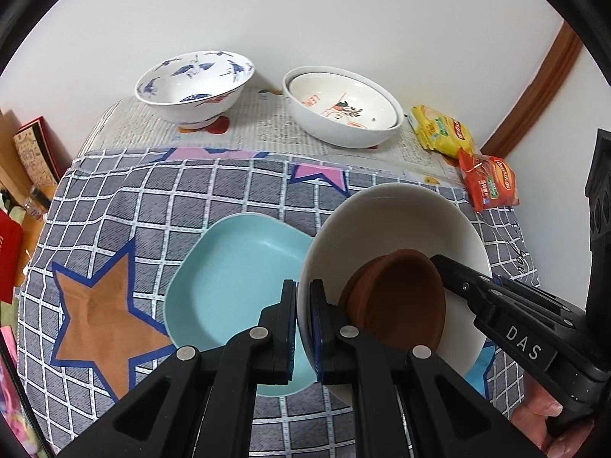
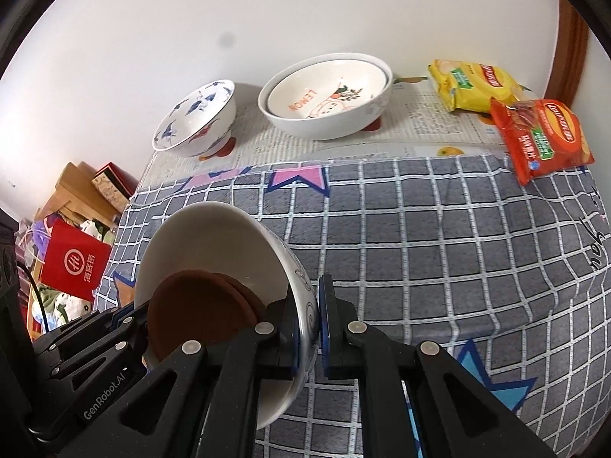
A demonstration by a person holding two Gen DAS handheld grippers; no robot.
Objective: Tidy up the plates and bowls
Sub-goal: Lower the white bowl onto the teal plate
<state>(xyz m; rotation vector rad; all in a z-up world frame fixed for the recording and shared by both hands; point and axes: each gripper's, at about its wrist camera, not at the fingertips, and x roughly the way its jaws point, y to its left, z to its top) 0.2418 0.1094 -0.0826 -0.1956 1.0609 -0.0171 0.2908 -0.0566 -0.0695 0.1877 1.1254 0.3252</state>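
A white bowl (image 1: pixel 393 229) hangs tilted over the checked cloth, carried between both grippers. My left gripper (image 1: pixel 303 328) is shut on its left rim, one pad inside the wall and one outside. On the opposite rim my right gripper (image 2: pixel 309 324) is shut the same way over the bowl's (image 2: pixel 214 240) patterned outer wall. Inside lie small brown saucers (image 1: pixel 401 297), stacked and leaning against the wall, also seen as brown saucers (image 2: pixel 198 305) in the right wrist view. A light blue plate (image 1: pixel 236 274) lies on the cloth, partly under the bowl.
At the back on newspaper stand a blue-and-white bowl (image 1: pixel 194 84) and two nested white bowls (image 1: pixel 343 107) with an orange print. Yellow (image 2: pixel 473 84) and red (image 2: pixel 542 137) snack packs lie at the back right. A red bag (image 2: pixel 72 263) and clutter sit beyond the left table edge.
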